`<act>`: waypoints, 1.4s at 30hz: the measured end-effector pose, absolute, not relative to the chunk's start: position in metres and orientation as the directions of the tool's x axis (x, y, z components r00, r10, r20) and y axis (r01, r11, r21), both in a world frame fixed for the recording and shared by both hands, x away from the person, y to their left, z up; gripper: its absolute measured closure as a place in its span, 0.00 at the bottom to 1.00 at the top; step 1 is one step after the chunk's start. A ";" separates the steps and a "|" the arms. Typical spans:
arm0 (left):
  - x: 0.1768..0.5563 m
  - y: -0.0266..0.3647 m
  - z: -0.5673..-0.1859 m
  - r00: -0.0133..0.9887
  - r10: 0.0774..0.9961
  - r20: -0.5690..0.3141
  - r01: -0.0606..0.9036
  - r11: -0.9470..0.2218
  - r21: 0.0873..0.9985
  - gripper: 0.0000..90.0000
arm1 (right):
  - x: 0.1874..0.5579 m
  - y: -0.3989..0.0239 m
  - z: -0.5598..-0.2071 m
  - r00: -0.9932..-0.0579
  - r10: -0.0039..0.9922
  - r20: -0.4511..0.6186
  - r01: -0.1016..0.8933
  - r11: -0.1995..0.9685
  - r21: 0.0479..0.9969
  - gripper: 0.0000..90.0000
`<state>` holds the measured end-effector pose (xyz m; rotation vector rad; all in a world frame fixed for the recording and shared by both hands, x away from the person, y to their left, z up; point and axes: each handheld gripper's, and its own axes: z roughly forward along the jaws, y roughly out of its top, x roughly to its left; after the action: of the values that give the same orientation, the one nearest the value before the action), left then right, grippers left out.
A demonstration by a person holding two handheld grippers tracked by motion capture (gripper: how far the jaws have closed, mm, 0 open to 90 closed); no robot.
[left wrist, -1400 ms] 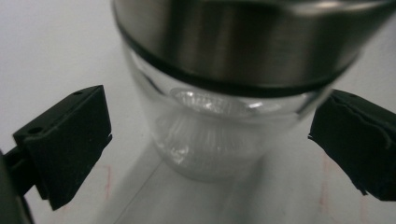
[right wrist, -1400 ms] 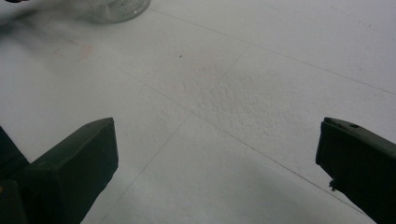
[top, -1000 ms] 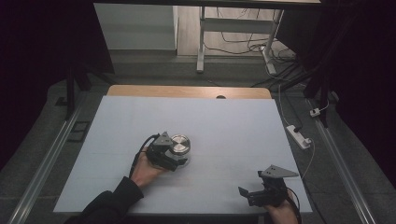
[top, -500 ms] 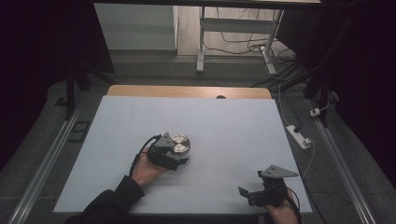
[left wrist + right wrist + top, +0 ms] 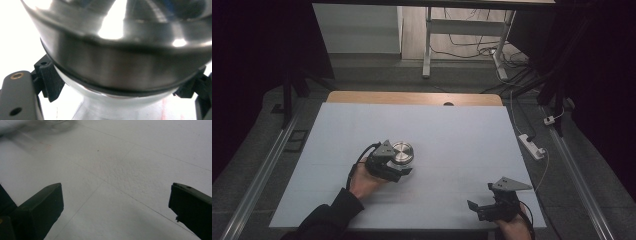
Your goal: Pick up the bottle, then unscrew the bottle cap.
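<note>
The white table (image 5: pixel 452 135) stands in a dark room; left gripper (image 5: pixel 396 169) has its jaws clamped on the metal bowl (image 5: pixel 402 152), right gripper (image 5: pixel 479 207) has jaws apart over the bare surface

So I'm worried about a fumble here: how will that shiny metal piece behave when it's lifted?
The round metal piece looks solid and polished, so probably heavy for its size and stiff. Its glossy curved wall could slip between the left tool pads, which have just closed on it. Set down on edge, it might roll.
</note>
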<state>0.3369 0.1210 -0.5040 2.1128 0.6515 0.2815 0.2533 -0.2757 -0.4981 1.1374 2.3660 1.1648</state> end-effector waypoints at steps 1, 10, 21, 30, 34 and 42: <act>0.336 0.122 -0.502 0.839 0.543 -0.040 0.344 -0.471 0.812 0.17 | 0.253 -0.276 -0.498 -0.656 0.749 0.096 0.532 0.369 0.762 0.00; 0.325 0.129 -0.487 0.847 0.528 -0.058 0.341 -0.457 0.821 0.17 | 0.253 -0.276 -0.498 -0.658 0.747 0.097 0.531 0.369 0.763 0.00; 0.309 0.129 -0.476 0.859 0.510 -0.035 0.322 -0.486 0.812 0.17 | 0.253 -0.276 -0.498 -0.660 0.745 0.097 0.528 0.368 0.765 0.00; 0.305 0.129 -0.473 0.863 0.503 -0.035 0.319 -0.491 0.811 0.17 | 0.252 -0.277 -0.497 -0.657 0.747 0.103 0.527 0.358 0.771 0.00; 0.304 0.129 -0.473 0.863 0.503 -0.041 0.320 -0.483 0.815 0.17 | 0.252 -0.278 -0.496 -0.654 0.749 0.106 0.524 0.347 0.778 0.00; 0.301 0.130 -0.472 0.864 0.503 -0.040 0.316 -0.477 0.820 0.17 | 0.250 -0.275 -0.492 -0.657 0.745 0.115 0.508 0.325 0.798 0.00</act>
<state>0.3008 0.1298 -0.4722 2.1085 0.5927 0.2551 0.2500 -0.2748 -0.4916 1.1294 2.3201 1.2446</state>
